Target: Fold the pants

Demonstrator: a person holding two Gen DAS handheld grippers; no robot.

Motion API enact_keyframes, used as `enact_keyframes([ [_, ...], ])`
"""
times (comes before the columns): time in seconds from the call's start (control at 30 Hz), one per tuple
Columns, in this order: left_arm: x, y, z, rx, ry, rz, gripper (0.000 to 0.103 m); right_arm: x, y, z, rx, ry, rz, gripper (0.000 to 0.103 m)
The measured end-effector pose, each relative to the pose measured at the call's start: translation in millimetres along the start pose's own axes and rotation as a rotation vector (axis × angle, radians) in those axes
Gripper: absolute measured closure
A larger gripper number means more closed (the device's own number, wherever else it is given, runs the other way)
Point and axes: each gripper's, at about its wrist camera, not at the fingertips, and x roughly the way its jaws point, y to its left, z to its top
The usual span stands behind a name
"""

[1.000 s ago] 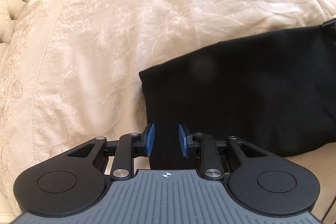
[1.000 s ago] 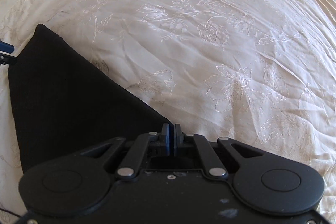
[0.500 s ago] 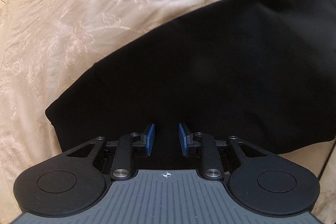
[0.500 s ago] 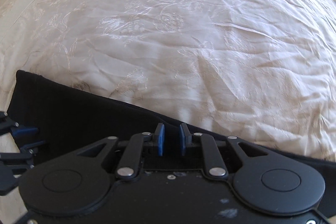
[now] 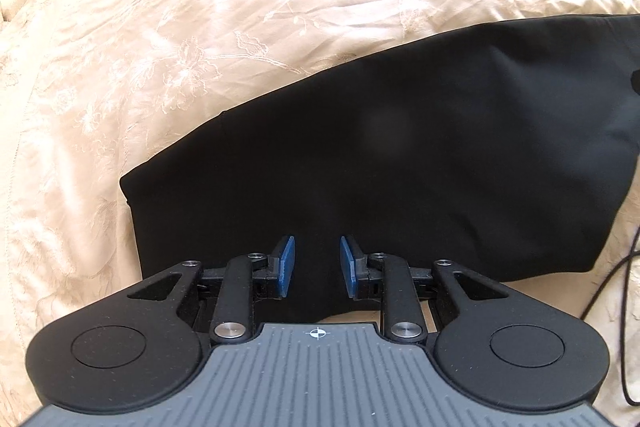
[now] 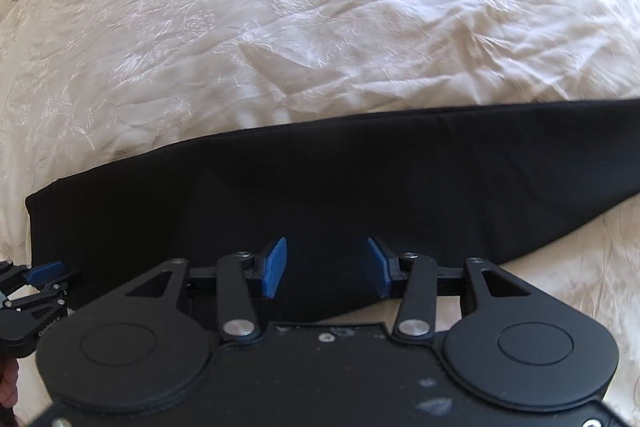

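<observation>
Left wrist view: black pants [image 5: 400,155] lie flat on the cream embroidered bedspread [image 5: 200,27], folded into a long band running from lower left to upper right. Left gripper [image 5: 315,265] points steeply down over the near edge; blue fingers [image 5: 285,265] stand apart, nothing pinched between them, cloth directly below. A black cable [image 5: 624,307] trails at far right.

Right wrist view: same band of pants [image 6: 320,187] crosses the frame. Right gripper [image 6: 326,273] over its near edge; its jaws have just been opening, now wide, no cloth between them. Left gripper [image 6: 36,277] visible at the band's left end.

Judgement: fabric looks soft, light, limp; will sag and slide on the smooth bedspread. Best held at corners or hem edge, through all layers.
</observation>
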Motion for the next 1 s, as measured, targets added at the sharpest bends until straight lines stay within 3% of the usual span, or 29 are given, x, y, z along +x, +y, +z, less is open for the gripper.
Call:
enact_keyframes([
  [0.17, -23, -15, -5, 0.006, -0.029, -0.002, 0.077, -7, -24, -20, 0.095, 0.021, -0.009, 0.051],
  [0.43, -66, -54, -1, -0.035, -0.081, 0.007, 0.077, -25, -85, -22, 0.183, -0.042, -0.010, 0.051],
  [0.6, -78, -93, 11, -0.074, -0.064, 0.049, 0.077, -31, -142, -12, 0.218, -0.068, 0.002, 0.051],
  [0.7, -78, -116, 16, -0.105, -0.053, 0.033, 0.077, -33, -179, -8, 0.226, -0.071, 0.001, 0.051],
  [1.0, -75, -204, 43, -0.089, -0.031, 0.039, 0.077, -35, -287, 0, 0.266, -0.082, -0.012, 0.050],
])
